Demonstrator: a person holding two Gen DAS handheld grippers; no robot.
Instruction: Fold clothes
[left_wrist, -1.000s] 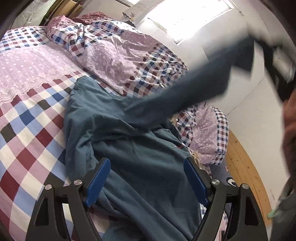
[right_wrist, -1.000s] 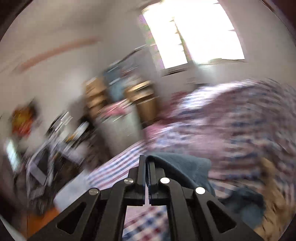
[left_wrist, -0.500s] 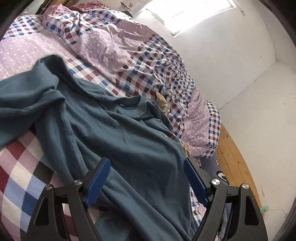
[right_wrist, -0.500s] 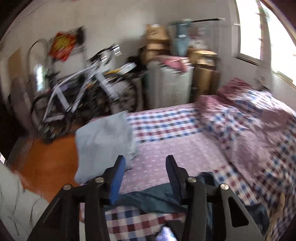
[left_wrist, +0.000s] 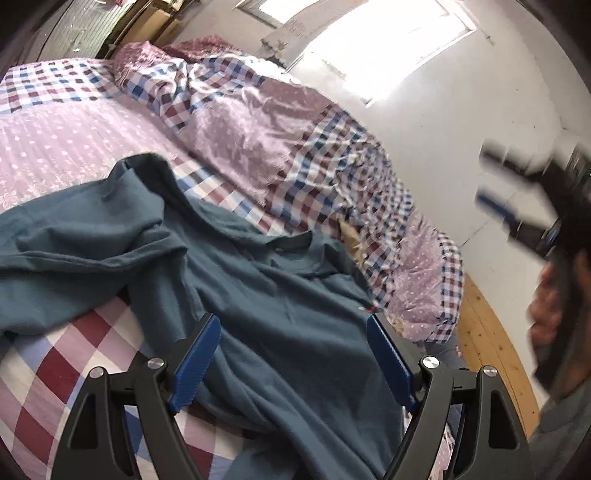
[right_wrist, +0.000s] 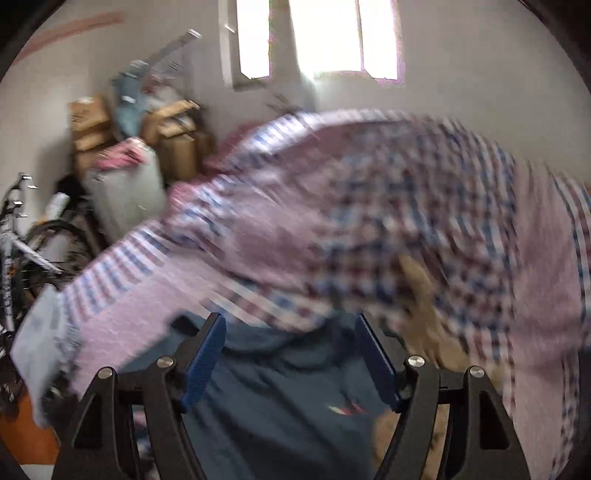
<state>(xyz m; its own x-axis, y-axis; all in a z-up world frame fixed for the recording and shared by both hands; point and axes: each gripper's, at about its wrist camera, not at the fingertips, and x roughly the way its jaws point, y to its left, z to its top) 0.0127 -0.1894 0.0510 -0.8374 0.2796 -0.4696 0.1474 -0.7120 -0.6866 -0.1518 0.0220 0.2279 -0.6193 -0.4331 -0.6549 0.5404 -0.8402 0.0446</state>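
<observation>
A rumpled teal cotton shirt (left_wrist: 280, 314) lies spread on the checked, lilac-patched bed (left_wrist: 55, 147), one sleeve thrown over its left side, its hem cut off below. The left gripper (left_wrist: 291, 354) hovers over it with fingers released. The right gripper (right_wrist: 290, 356), blurred, is opening above the collar, grasping nothing.

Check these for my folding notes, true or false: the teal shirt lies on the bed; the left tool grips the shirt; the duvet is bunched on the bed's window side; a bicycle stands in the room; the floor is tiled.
1. The teal shirt lies on the bed. True.
2. The left tool grips the shirt. False: its pads stand apart, open.
3. The duvet is bunched on the window side. True.
4. A bicycle stands in the room. True.
5. The floor is tiled. False: wooden boards.
</observation>
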